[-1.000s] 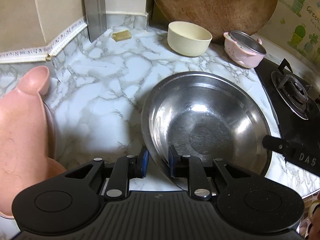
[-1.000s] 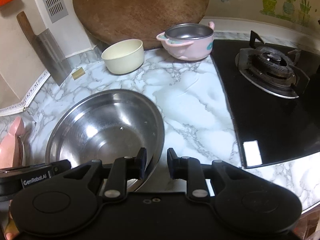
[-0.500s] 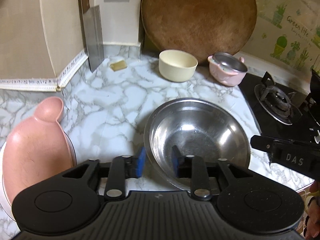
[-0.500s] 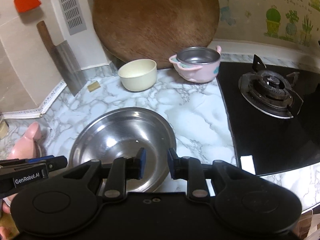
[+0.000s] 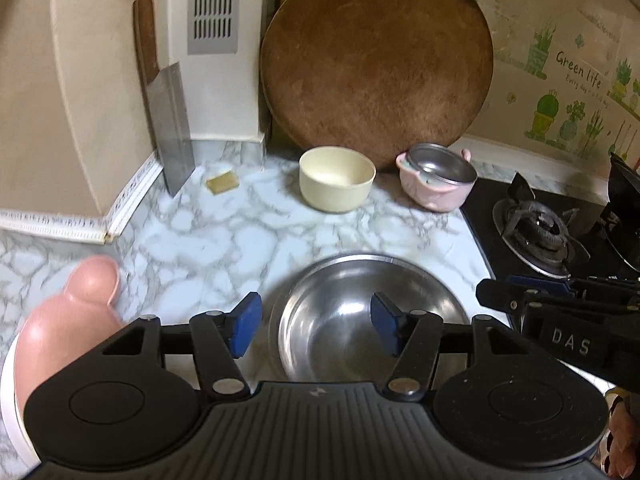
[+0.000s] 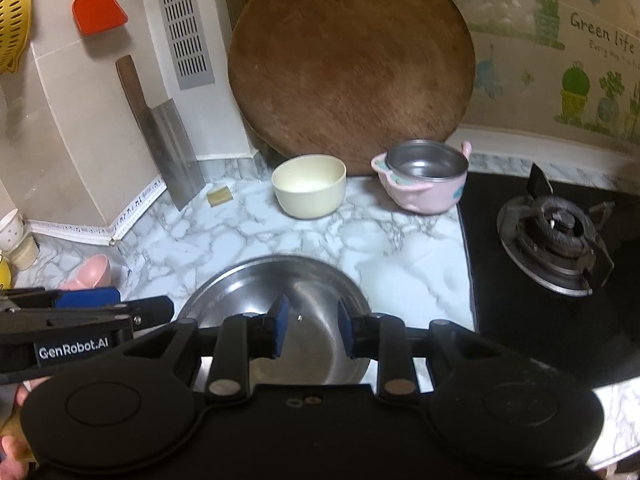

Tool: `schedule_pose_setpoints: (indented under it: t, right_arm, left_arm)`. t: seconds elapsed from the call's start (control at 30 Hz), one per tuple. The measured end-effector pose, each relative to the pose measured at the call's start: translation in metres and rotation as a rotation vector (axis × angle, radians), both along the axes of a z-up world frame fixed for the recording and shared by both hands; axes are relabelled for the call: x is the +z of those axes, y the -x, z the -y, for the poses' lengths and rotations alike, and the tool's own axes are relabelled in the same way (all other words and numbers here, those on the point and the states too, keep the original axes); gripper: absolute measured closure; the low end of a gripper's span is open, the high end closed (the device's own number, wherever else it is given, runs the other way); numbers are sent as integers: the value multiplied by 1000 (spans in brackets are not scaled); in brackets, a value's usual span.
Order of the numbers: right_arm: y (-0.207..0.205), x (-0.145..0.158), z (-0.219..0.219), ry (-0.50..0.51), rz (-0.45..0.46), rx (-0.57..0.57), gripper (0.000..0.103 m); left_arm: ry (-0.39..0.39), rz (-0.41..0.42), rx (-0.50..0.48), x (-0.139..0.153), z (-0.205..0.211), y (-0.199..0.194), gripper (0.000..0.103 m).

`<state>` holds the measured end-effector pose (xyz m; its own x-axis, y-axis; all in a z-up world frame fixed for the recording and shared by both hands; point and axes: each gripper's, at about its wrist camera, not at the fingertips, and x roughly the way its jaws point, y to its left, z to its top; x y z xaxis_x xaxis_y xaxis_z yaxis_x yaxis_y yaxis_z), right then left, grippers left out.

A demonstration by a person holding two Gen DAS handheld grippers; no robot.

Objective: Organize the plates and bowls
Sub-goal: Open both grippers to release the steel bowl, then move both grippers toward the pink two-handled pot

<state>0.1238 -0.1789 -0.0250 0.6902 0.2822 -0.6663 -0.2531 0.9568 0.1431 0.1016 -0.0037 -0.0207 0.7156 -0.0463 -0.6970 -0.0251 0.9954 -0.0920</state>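
Steel basin (image 5: 370,320) is seen directly below both tongs, untouched. Left gripper (image 5: 316,330) jaws are opening wide, empty; right gripper (image 6: 308,330) jaws are opening, narrow, empty. Cream bowl (image 6: 309,185) is placed far, dead ahead of the right one.

It was a home kitchen. A marble-patterned surface (image 6: 400,248) ran beside a black gas hob (image 6: 556,236); a cleaver (image 6: 160,136) and a big round chopping board (image 6: 348,64) leaned on the tiled wall, a red spatula (image 6: 98,8) hung above, and bowls stood about.
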Motion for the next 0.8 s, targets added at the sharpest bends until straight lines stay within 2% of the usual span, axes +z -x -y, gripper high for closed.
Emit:
schedule_pose_setpoints:
  t: [0.13,0.27,0.3,0.33,0.37,0.4,0.43,0.5,0.6,0.8]
  right_arm:
    - [-17,2,9,5,4,6,71]
    - [-36,3,23,-5,4,7,65]
    - [-40,4,26,-6,5,4,57]
    - [-45,4,29,-9,6,-2,43]
    - [-50,5,33,-14,6,-9,36]
    - [-54,7,36,-12,18,-13,23]
    - [-59,8,39,-7,29,-11,19]
    - [-70,10,45,2,35,1,17]
    - [-93,13,59,4,37,-8,6]
    - [-146,18,88,13,14,-43,1]
  left_arm:
    - [0,9,-12,5,10,-18,44]
    - [2,10,-20,6,20,-38,38]
    - [2,10,-25,6,23,-43,38]
    - [0,11,-28,6,27,-49,38]
    - [0,11,-30,6,30,-55,38]
    - [4,11,-33,6,33,-60,38]
    - [11,10,-37,6,37,-65,38]
    - [20,10,-35,6,42,-77,36]
    - [28,11,-34,6,50,-97,28]
    - [34,-1,-29,5,68,-144,28]
